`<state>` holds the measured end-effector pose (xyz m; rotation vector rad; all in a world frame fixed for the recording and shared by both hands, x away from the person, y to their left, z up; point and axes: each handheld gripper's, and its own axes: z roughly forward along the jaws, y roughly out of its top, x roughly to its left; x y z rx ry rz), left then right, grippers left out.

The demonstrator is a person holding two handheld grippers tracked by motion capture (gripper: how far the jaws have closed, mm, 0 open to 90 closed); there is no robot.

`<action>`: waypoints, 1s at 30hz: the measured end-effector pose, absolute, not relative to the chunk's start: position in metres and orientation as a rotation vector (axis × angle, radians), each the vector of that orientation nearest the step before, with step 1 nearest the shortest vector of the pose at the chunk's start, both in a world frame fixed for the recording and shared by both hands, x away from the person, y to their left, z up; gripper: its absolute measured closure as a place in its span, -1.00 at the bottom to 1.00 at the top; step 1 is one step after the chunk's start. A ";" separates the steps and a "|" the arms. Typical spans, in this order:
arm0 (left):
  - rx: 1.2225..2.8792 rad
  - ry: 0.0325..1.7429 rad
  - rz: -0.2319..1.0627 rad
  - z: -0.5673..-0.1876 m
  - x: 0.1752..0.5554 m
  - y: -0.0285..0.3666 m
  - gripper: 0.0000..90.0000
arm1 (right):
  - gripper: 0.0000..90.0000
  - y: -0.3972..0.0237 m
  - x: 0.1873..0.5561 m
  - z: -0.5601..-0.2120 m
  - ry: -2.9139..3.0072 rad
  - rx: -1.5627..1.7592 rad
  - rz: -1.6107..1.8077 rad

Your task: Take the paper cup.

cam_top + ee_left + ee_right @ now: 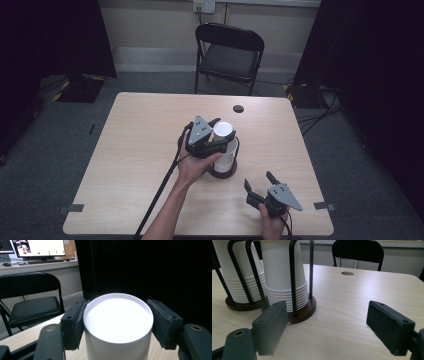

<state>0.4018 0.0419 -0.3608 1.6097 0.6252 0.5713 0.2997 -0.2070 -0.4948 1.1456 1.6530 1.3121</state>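
The left gripper (216, 131) is clamped on the top white cup (118, 322) of a stack standing in a black wire holder (294, 282) on a round dark base. The right gripper (327, 330) rests nearer the worktop's (140, 150) near edge with jaws apart and empty, the holder ahead to its left. Bare worktop lies ahead to its right, up to a round hole (347, 273) and a black folding chair (229, 55) beyond the far edge.

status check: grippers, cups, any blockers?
Left gripper shut on top cup of stack. Right gripper open, nothing between its jaws. Holder rods flank the stack.
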 end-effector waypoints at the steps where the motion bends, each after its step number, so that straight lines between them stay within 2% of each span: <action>1: 1.608 0.624 0.578 -0.359 0.401 0.042 -0.23 | -0.63 -0.207 0.300 -0.495 1.652 1.145 1.312; 17: 1.592 0.616 0.543 -0.344 0.377 0.055 -0.23 | -0.63 -0.207 0.299 -0.495 1.651 1.145 1.312; 30: 1.593 0.597 0.522 -0.347 0.354 0.067 -0.23 | -0.63 -0.206 0.300 -0.495 1.652 1.146 1.296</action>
